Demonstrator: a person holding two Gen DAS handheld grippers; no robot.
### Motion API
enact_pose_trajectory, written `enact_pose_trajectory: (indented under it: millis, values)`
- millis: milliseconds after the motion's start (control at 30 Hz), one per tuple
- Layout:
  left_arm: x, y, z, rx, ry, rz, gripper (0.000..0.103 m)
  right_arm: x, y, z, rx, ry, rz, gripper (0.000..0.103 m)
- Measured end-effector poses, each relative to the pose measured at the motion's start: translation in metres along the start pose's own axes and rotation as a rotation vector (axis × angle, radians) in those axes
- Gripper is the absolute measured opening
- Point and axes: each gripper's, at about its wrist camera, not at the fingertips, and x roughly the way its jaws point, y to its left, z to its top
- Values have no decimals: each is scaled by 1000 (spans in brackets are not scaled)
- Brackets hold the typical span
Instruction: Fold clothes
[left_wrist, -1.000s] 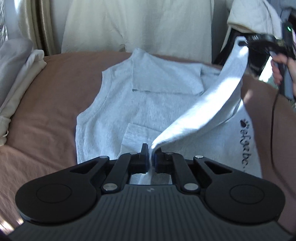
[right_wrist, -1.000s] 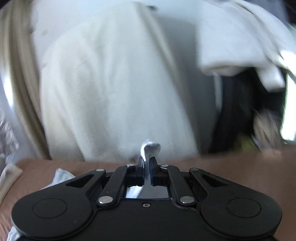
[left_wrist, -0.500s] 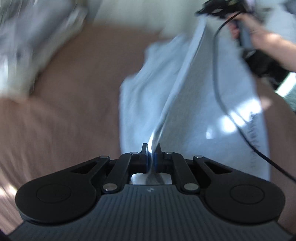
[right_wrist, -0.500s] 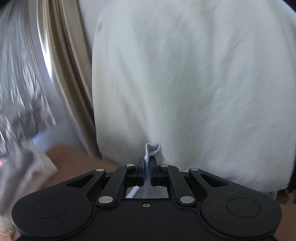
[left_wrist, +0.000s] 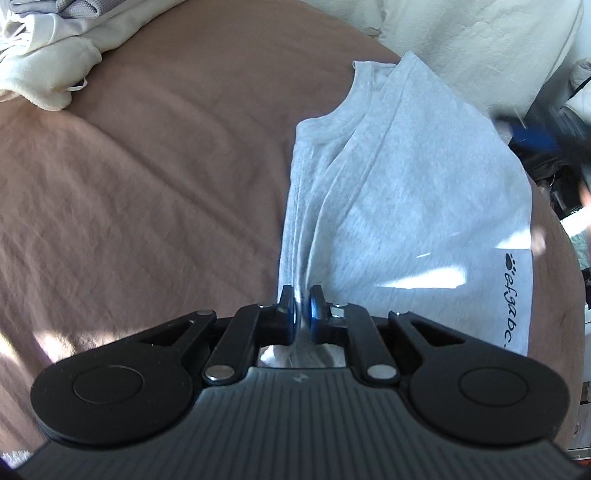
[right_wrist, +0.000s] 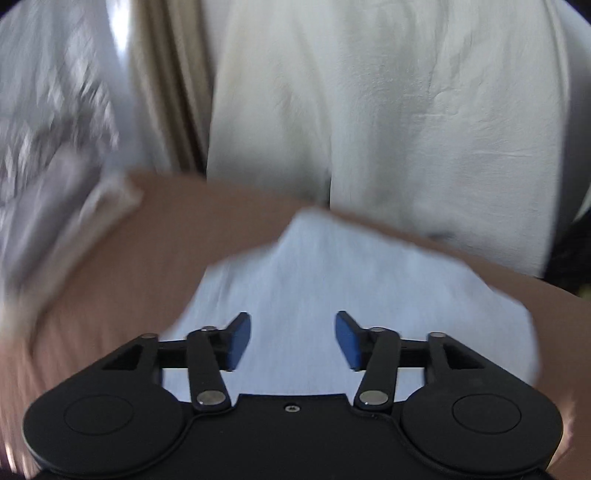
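Observation:
A light grey T-shirt (left_wrist: 399, 192) with black lettering on one edge lies folded lengthwise on the brown bedspread (left_wrist: 147, 177). My left gripper (left_wrist: 303, 308) is shut on the shirt's near edge, low over the bed. My right gripper (right_wrist: 293, 341) is open and empty, its blue pads (right_wrist: 238, 341) apart, just above the grey shirt (right_wrist: 332, 273) at its far end. The right wrist view is blurred by motion.
A pile of cream and grey clothes (left_wrist: 48, 40) lies at the bed's far left. A cream garment (right_wrist: 388, 103) hangs behind the bed, next to a beige curtain (right_wrist: 166, 85). Dark clutter (left_wrist: 554, 155) stands off the bed's right side.
The lifted side of the shirt has been carried across and laid down. My right gripper has opened and let go of the cloth. My left gripper stays shut on its edge.

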Motion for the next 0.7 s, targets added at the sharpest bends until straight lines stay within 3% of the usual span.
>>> enact_pose_trajectory:
  millis: [100,333,400,433,467,700]
  values:
    - [-2,-6,-6,53,-8,48,12,-54,24,-44,-21,-60,-29,63]
    - [-3,-8,-13,99,-14,134,15,-105,72,-70,-13,-88,-94,72]
    - [-1,-6,-13,103,-22,175,27,-105,80,-80,-46,-71,-103,72]
    - [0,-5,-12,106,-28,206,40,-104,82,-86,-67,-65,-107,72]
    - [1,-5,-12,109,-30,228,47,-106,83,-90,-92,-65,-113,72]
    - [-9,-8,-14,139,-61,277,47,-123,74,-118,-146,-40,-173,72]
